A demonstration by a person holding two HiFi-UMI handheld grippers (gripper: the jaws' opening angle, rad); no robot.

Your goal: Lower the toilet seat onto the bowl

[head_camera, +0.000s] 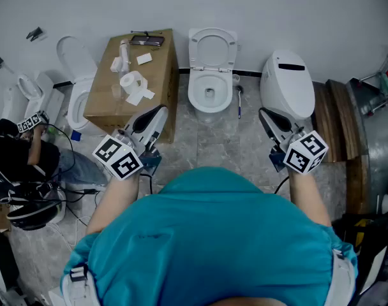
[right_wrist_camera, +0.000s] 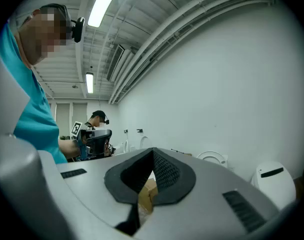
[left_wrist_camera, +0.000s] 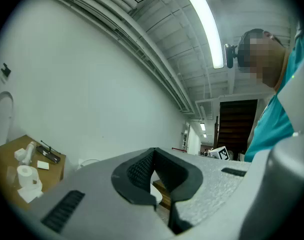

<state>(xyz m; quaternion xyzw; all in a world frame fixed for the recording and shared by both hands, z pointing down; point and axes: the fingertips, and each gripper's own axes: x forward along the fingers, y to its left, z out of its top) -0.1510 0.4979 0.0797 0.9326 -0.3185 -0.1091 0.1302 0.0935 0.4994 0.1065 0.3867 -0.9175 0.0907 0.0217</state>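
I'm looking down over a teal shirt (head_camera: 207,234) at a toilet standing against the wall (head_camera: 245,5), straight ahead of me. Its toilet seat (head_camera: 212,48) is standing upright, leaning back toward the wall, and the bowl (head_camera: 208,94) is lying open below it. I'm holding the left gripper (head_camera: 162,111) out low on the left, near the corner of a cardboard box (head_camera: 133,75) that is sitting just beside the bowl and carrying a few paper rolls (head_camera: 131,80). In the left gripper view its jaws are resting together, pad against pad (left_wrist_camera: 153,151). I'm holding the right gripper (head_camera: 264,113) out on the other side, in front of a closed toilet (head_camera: 288,85) standing to the right of the bowl. In the right gripper view those jaws are also sitting together, tips meeting (right_wrist_camera: 152,151). Both grippers are hanging well apart from the seat, over the grey floor (head_camera: 226,139), touching neither the seat nor the bowl. At the far left a person in black (head_camera: 22,161) is crouching beside another toilet (head_camera: 79,75).
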